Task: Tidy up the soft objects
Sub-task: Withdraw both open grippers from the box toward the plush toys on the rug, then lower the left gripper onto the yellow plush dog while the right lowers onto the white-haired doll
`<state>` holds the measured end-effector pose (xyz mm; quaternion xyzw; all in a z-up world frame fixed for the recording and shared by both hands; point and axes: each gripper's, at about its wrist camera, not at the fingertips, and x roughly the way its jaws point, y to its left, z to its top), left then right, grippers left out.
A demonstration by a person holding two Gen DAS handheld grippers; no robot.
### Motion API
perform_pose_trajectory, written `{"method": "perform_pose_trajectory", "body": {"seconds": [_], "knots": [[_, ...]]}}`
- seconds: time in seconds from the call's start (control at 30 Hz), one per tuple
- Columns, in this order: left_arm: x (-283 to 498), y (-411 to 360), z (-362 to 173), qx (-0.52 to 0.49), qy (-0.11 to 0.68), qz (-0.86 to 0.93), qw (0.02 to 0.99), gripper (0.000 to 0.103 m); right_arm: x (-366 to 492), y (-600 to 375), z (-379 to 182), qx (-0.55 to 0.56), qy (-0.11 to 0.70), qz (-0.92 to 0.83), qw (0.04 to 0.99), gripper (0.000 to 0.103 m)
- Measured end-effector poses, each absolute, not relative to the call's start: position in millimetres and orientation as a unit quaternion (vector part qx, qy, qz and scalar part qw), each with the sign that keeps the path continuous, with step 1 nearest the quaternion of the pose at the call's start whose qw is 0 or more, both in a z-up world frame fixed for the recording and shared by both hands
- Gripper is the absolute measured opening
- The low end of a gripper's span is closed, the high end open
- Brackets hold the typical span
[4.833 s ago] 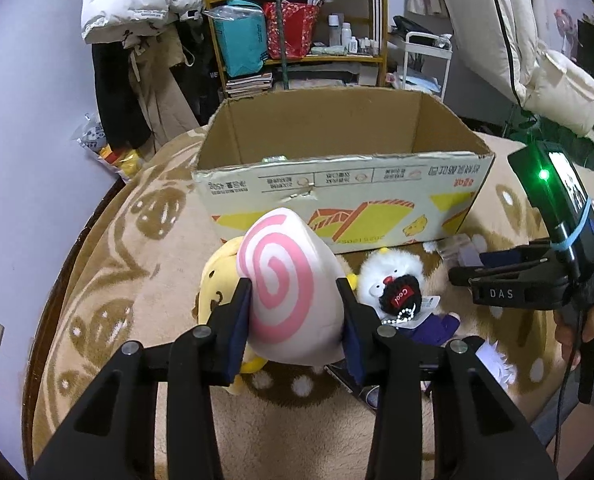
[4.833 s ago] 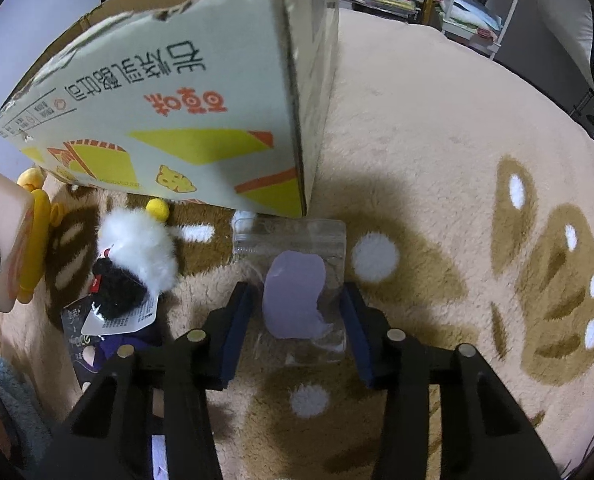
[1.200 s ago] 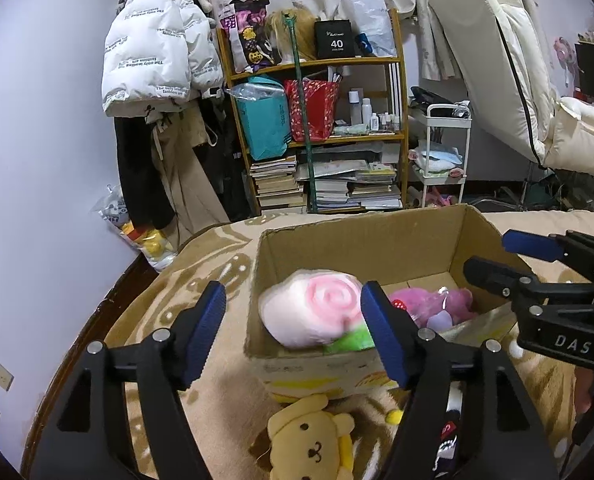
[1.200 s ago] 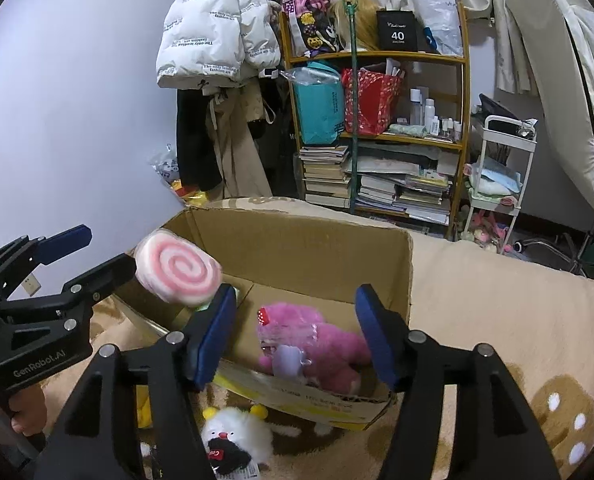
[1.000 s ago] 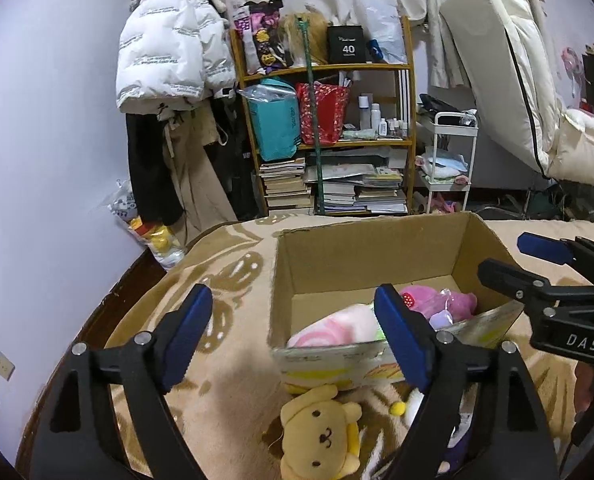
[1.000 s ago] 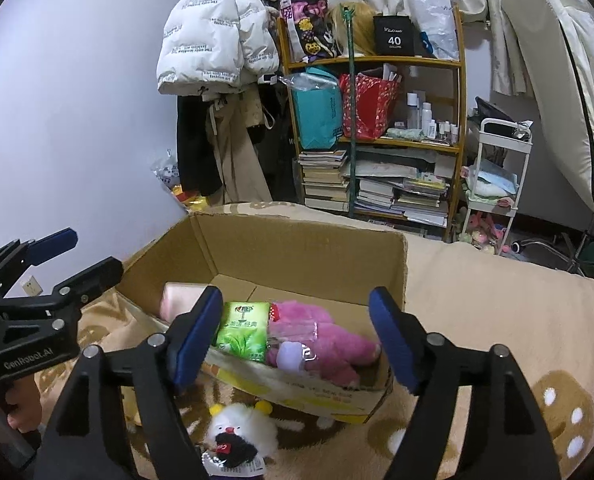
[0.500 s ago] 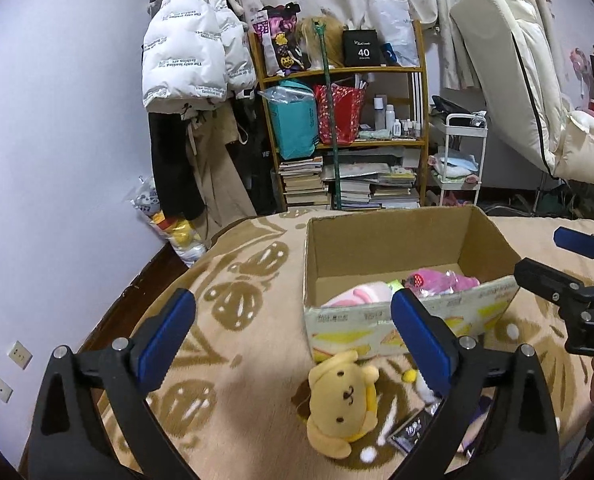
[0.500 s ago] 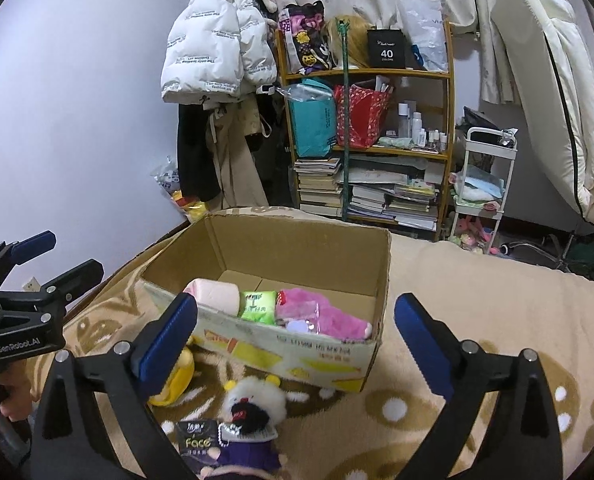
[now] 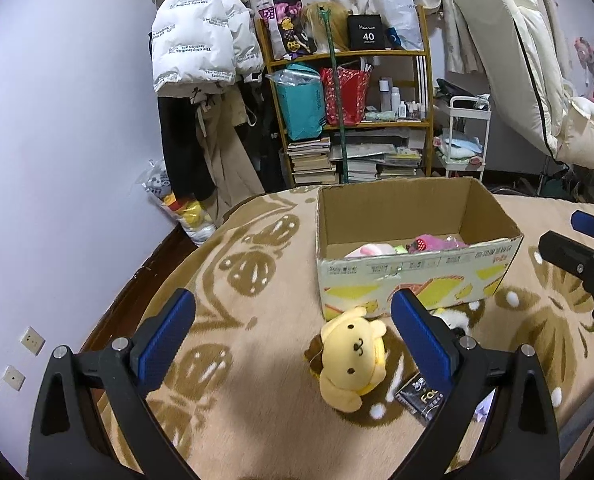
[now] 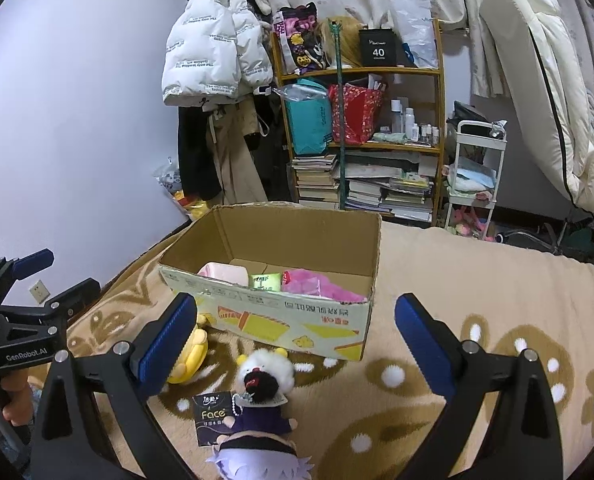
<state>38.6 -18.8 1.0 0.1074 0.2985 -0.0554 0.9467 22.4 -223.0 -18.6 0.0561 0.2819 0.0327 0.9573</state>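
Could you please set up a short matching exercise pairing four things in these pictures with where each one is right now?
Things:
1. yellow dog plush
2. pink plush
3. black tissue pack
4. left gripper

Places:
A. inside the cardboard box
B. on the blanket, in front of the box
C. open, above the blanket
D. on the blanket, beside the purple-dressed doll

Pairs: 1-B, 2-A, 3-D, 4-C

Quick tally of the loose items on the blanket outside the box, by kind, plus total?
Plush toys: 3 — yellow dog plush, white fluffy plush, purple-dressed doll
Black "Face" packets: 1 — Face packet
Total: 4 outside the cardboard box. More could be hidden behind the gripper fingers.
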Motion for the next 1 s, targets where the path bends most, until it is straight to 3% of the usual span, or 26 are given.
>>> {"method": "perform_pose_trajectory", "body": {"seconds": [1.0], "knots": [[81,-35,-56,0.146,0.386,-0.043,0.910,0.097,68,-210,-66,0.055,0.367,0.039,0.928,0.103]]}}
